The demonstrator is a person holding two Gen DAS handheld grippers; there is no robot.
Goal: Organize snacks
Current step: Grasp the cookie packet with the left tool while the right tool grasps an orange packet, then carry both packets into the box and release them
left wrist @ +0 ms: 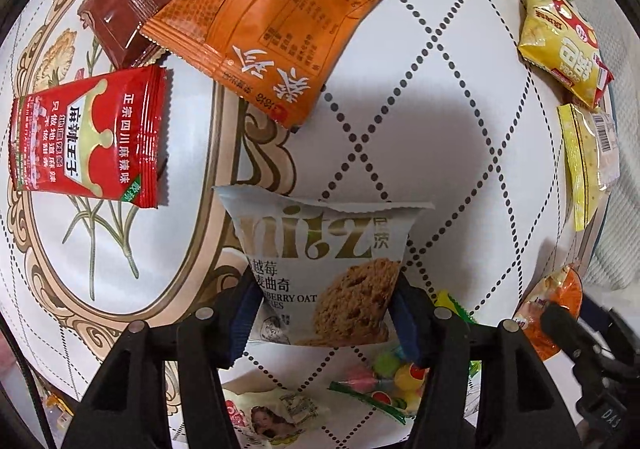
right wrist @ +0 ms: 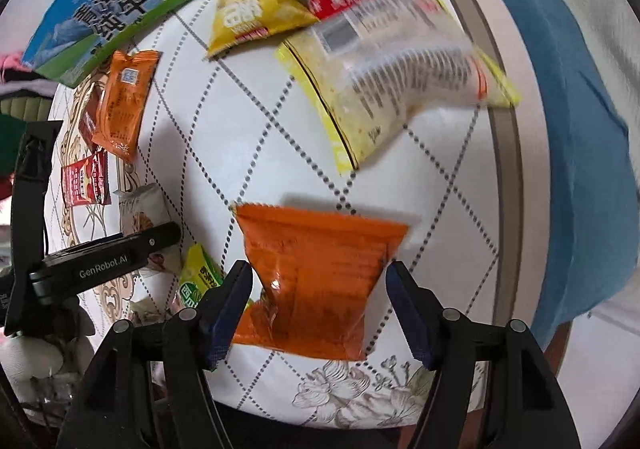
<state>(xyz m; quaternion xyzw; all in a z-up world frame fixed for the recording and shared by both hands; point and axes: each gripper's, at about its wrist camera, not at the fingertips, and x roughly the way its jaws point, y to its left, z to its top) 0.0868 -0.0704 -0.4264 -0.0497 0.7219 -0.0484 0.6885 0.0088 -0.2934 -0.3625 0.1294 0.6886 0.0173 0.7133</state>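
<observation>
L hand-held gripper (left wrist: 326,313) pointing down, jaws part-open; R hand-held gripper (right wrist: 320,307) likewise.

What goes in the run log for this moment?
left hand-held gripper: around grey cookie packet | right hand-held gripper: open, straddling orange foil packet | patterned tablecloth

Bright even light; soft shadows on tablecloth (left wrist: 440,61); strong fisheye bending at edges; right wrist view motion-blurred.
</observation>
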